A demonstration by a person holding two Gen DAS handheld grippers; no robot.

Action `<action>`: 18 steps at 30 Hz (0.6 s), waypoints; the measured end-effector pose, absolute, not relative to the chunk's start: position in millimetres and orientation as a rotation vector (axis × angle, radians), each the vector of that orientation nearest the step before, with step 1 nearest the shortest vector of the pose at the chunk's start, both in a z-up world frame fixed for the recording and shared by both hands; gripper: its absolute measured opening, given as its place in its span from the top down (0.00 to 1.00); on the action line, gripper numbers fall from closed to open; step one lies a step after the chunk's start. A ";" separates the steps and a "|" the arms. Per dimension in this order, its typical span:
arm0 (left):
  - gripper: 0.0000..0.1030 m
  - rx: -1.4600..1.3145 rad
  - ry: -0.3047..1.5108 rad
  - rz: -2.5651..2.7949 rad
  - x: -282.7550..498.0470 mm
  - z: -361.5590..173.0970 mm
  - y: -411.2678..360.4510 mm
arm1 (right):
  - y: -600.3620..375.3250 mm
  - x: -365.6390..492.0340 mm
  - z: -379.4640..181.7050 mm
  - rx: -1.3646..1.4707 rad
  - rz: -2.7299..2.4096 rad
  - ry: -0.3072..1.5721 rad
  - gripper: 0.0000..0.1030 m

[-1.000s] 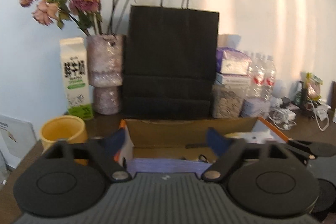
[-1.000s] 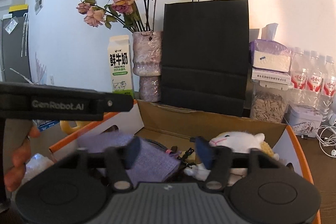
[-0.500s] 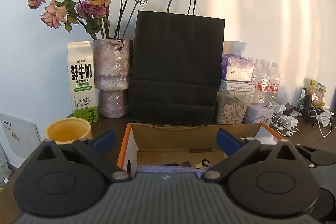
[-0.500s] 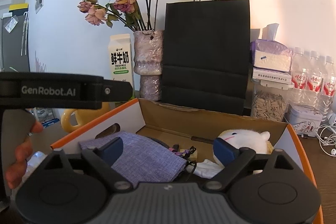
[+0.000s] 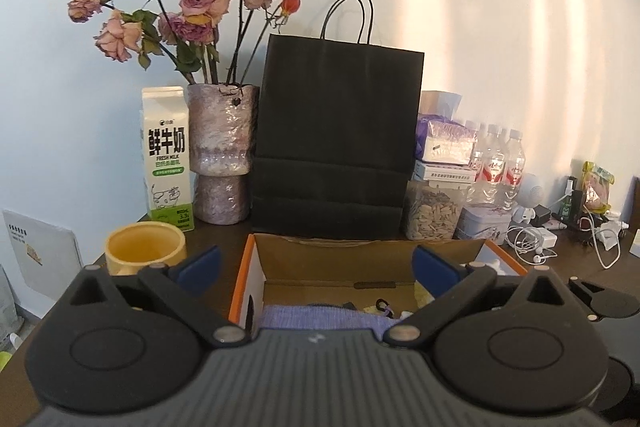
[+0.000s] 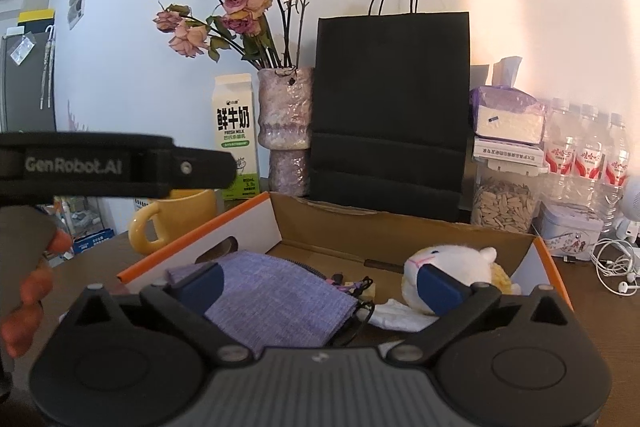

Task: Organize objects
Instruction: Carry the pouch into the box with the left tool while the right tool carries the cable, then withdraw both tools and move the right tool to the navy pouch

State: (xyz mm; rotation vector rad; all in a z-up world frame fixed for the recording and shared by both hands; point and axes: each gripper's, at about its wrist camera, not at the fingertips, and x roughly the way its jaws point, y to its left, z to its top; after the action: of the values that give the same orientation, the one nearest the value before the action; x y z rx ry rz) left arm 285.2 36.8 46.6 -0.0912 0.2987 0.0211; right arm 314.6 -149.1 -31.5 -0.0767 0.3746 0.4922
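Cardboard box w/ orange rim sits near-centre on the dark table, open at the top. Inside, per the right wrist view: purple fabric pouch on the left half, white plush toy on the right, some crumpled white paper and small cords betw. them. So at least two items look packed already.

Right gripper: jaws have just been opening and now stand at full spread, nothing betw. them; the pouch and plush lie beyond and below the blue pads, not pressed by either. Reads as a release just done. Left gripper: also spread wide and empty, aimed at the box from the near side, pouch edge showing just past its body.

Still outside the box: yellow mug just left of it, milk carton and vase of dried roses far left, black paper bag behind, bottles, jar and cables far right. Which of these belong in the box I can't tell; prob. the mug is next, being nearest.
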 end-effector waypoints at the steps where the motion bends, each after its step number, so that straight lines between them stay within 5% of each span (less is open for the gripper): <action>1: 0.00 -0.095 0.300 0.023 280.3 47.5 37.7 | -150.3 311.3 -30.6 -0.077 0.490 0.375 0.00; 18: 0.00 -0.064 0.360 0.066 194.0 56.7 60.2 | -170.6 229.3 -25.1 -0.105 0.465 0.402 0.00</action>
State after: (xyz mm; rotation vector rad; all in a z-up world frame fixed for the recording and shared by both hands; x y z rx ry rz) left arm 194.0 60.2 56.7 -0.0638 0.3596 0.0664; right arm 229.3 -170.6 -25.1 -0.1054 0.4016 0.4651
